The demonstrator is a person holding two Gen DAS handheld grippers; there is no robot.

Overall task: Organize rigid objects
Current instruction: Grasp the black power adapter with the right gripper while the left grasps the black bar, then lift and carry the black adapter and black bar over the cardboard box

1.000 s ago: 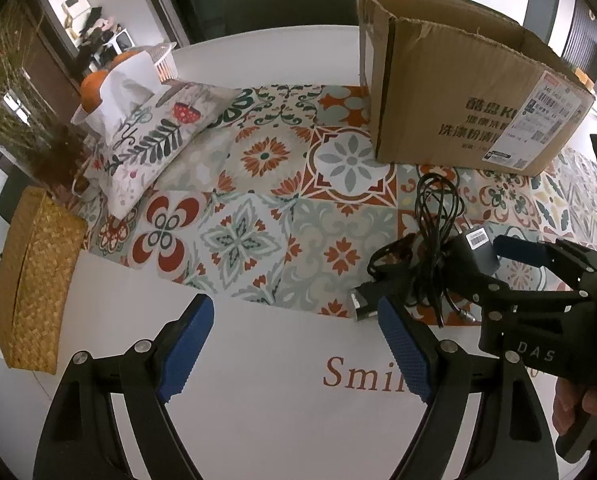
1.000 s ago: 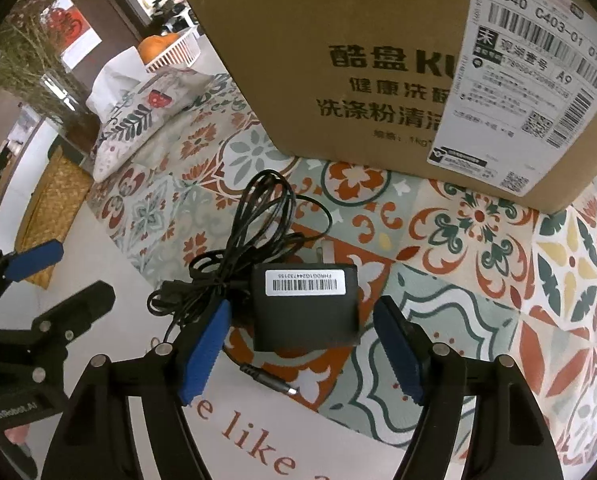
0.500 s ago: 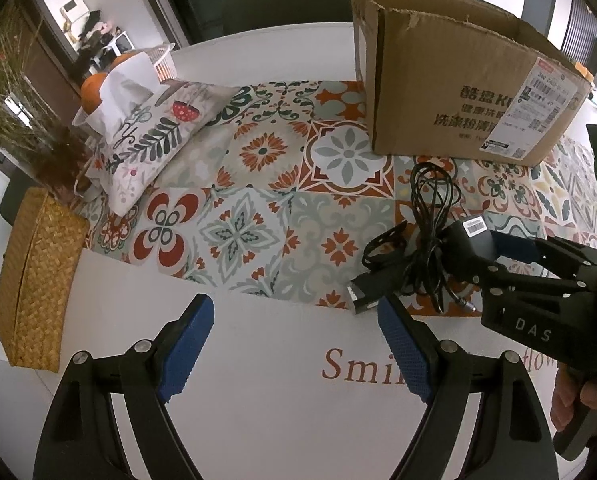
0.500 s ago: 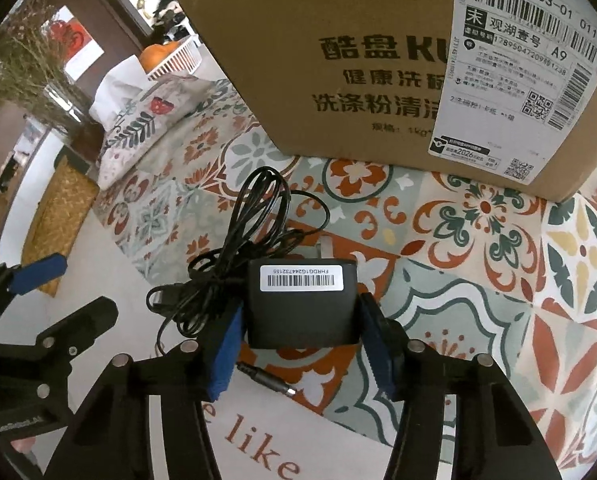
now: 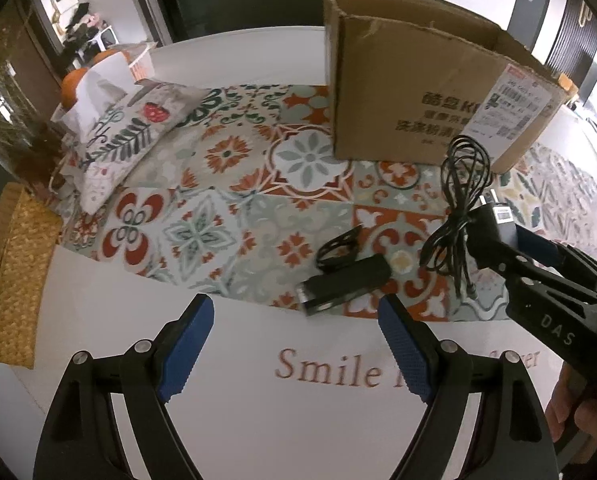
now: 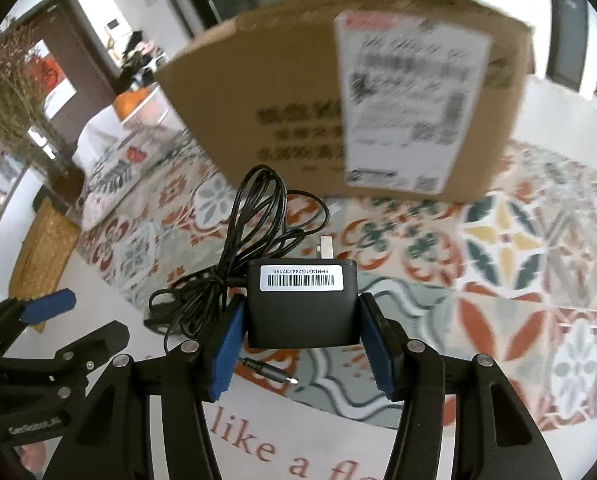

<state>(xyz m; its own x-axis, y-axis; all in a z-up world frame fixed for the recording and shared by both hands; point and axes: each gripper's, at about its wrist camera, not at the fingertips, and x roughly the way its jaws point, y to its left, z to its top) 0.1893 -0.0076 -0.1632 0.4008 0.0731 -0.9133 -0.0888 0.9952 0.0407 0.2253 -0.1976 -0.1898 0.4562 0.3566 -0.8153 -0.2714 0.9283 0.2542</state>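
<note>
My right gripper is shut on a black power adapter with a barcode label and holds it above the table, its bundled black cable hanging to the left. The adapter and right gripper also show in the left wrist view. A second black device with a short cable lies on the patterned mat. My left gripper is open and empty over the white table, near that device. An open cardboard box stands behind.
A floral cushion, a basket of oranges with tissue and a woven box sit at the left. The white table carries printed lettering. A dried plant stands far left.
My right gripper closed on the adapter and lifted it off the mat toward the box. The cable came up with it, uncovering the second black device on the mat. The left gripper stayed open.
</note>
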